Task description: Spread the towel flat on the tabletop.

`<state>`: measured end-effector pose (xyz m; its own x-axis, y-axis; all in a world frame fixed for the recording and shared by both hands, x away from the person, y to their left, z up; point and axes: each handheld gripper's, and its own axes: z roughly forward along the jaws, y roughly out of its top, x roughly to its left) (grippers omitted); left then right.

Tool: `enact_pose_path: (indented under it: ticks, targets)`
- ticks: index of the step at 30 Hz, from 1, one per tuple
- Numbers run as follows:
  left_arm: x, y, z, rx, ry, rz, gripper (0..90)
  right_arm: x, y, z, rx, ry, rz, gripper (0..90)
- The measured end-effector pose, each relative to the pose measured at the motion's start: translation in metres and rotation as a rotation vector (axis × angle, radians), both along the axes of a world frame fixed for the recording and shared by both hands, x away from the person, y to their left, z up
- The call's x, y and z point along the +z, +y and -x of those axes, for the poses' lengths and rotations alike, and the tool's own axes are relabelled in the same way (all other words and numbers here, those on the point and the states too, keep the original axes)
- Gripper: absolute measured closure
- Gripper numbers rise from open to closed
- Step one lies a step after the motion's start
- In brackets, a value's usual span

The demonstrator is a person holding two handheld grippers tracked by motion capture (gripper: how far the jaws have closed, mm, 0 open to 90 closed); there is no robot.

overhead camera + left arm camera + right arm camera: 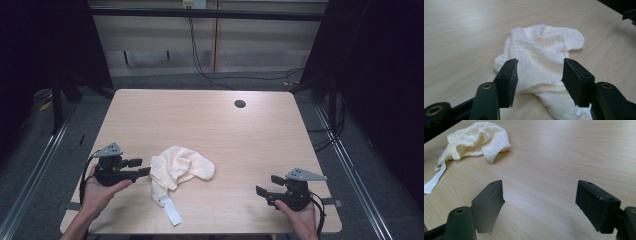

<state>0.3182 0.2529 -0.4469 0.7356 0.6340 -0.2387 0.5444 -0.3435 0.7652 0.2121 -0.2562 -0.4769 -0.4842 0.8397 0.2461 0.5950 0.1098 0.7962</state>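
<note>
1. Where the worktop (210,115) meets its front-left corner, the left gripper (141,167) lies level in the left hand (100,192), jaws parted, nothing between them, tips just beside the cloth (177,170).
2. Cream, crumpled cloth lies left of centre near the front edge, a strip trailing frontward.
3. By the front-right corner, the right gripper (265,186) points left, jaws wide, holding nothing.

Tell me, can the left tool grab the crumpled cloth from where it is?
Probably yes: the left tool sits open right beside the cloth, pointing at it, with nothing between them.
</note>
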Motion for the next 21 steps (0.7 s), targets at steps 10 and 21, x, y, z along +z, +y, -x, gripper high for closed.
enact_pose_path:
  ticks: [10,21]
  targets:
    - [-0.002,-0.018,-0.011,-0.107,-0.026,-0.029,58.9,-0.002,0.003,-0.003,0.021,0.009,0.019,21.6]
    - [-0.026,-0.034,-0.018,-0.106,0.035,-0.072,55.0,-0.002,0.006,-0.003,0.027,0.005,0.025,22.3]
